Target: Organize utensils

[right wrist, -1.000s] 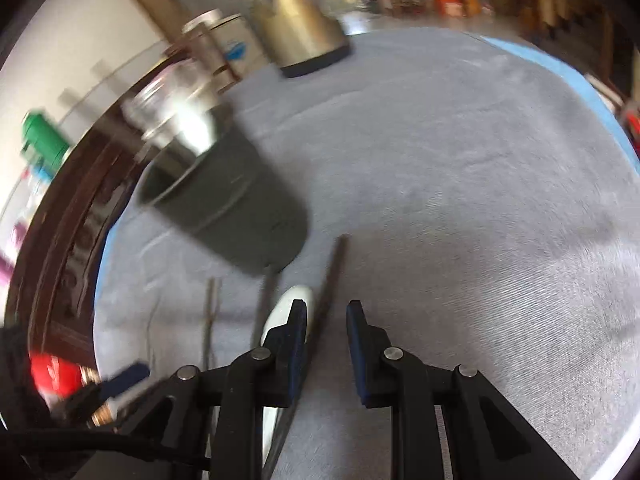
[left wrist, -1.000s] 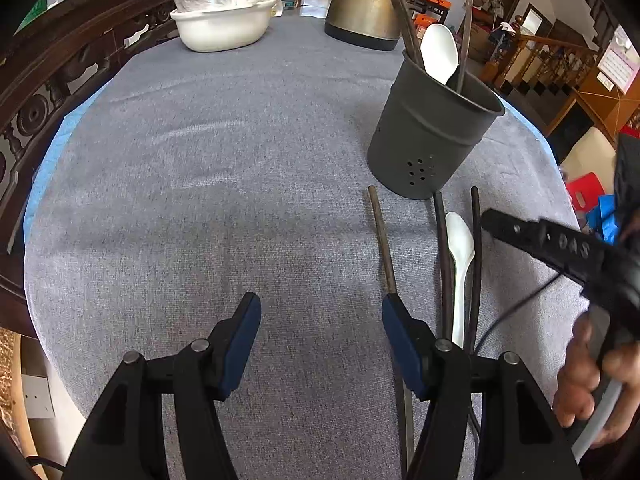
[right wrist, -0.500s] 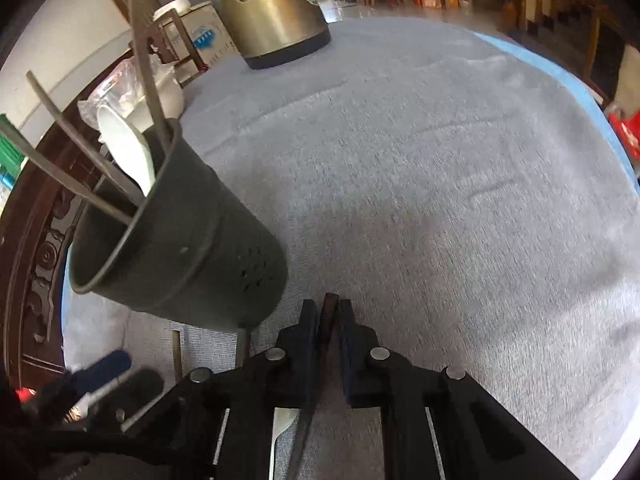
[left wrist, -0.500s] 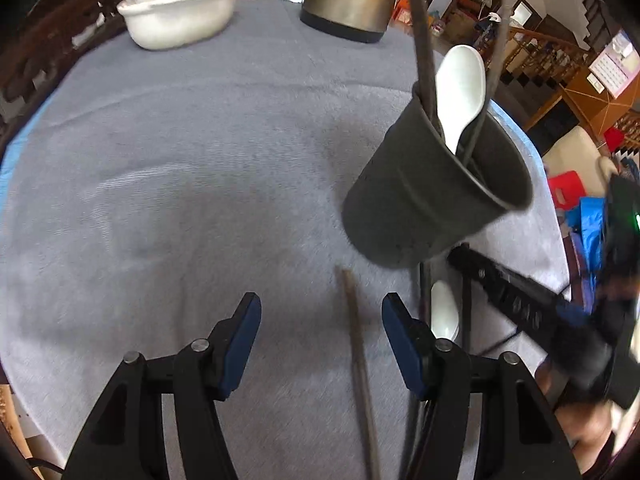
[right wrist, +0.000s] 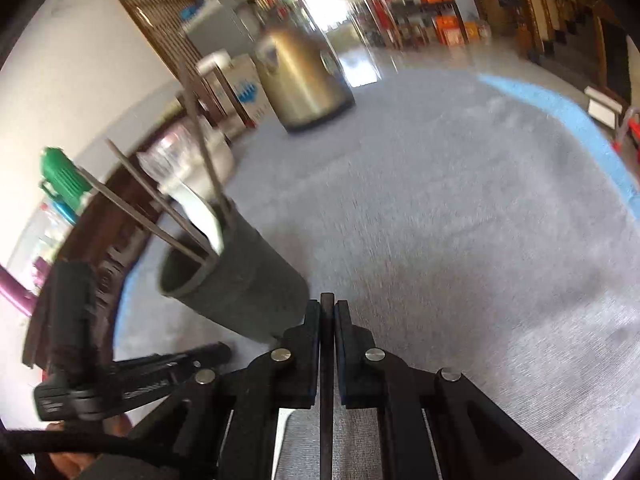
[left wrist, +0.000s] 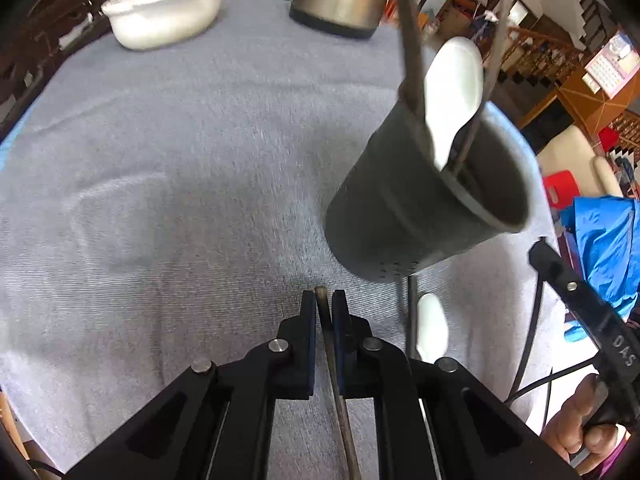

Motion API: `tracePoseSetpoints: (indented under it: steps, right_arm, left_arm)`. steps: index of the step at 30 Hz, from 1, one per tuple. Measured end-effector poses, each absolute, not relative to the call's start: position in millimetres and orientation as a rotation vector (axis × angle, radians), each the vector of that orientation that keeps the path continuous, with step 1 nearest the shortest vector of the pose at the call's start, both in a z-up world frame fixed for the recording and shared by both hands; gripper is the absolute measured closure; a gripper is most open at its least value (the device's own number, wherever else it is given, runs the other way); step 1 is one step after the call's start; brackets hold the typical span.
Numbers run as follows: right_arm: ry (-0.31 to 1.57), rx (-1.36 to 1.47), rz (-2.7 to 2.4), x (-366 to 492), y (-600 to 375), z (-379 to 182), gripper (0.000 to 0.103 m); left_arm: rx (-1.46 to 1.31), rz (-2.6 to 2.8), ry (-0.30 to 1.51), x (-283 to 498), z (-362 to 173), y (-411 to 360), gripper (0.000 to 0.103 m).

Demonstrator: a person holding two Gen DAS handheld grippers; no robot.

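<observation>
On the grey cloth (left wrist: 168, 184) of the round table, the dark utensil holder (left wrist: 424, 208) stands with a white spoon (left wrist: 452, 92) and several chopsticks already inside. The left gripper (left wrist: 325, 308) has just been closing, and its jaws now pinch one dark chopstick (left wrist: 334, 360) near its tip, low over the cloth. The right gripper (right wrist: 327, 316) is likewise clamped on a second chopstick (right wrist: 326, 400), held clear of the table just beside the holder (right wrist: 236, 280). A further spoon (left wrist: 432, 328) and one more stick (left wrist: 411, 312) lie at the holder's base, uncollected. Judgement: each stick should be tipped upright before release, lower end guided inside the rim. The grips sit near one end, so the long free end may swing; slow transport is advisable. The two grippers risk crowding at the mouth; one at a time is prudent.
</observation>
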State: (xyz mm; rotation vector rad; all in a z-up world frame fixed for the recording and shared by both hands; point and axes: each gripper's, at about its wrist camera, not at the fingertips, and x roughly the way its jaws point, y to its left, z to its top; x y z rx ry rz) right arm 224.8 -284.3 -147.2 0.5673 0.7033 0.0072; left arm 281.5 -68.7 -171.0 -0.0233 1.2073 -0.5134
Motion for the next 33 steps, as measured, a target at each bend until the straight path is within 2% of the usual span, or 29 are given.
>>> tracePoseSetpoints:
  steps: [4, 13, 33]
  right_arm:
    - [0.544, 0.555, 0.037, 199, -286, -117, 0.095]
    - [0.344, 0.521, 0.028, 159, -277, -71, 0.096]
    - [0.141, 0.432, 0.036, 156, -266, 3, 0.095]
  left_arm:
    - [-0.028, -0.518, 1.1, 262, -135, -59, 0.096]
    - [-0.046, -0.543, 0.879, 223, -60, -41, 0.097]
    - [-0.06, -0.575, 0.625, 211, 36, -44, 0.098]
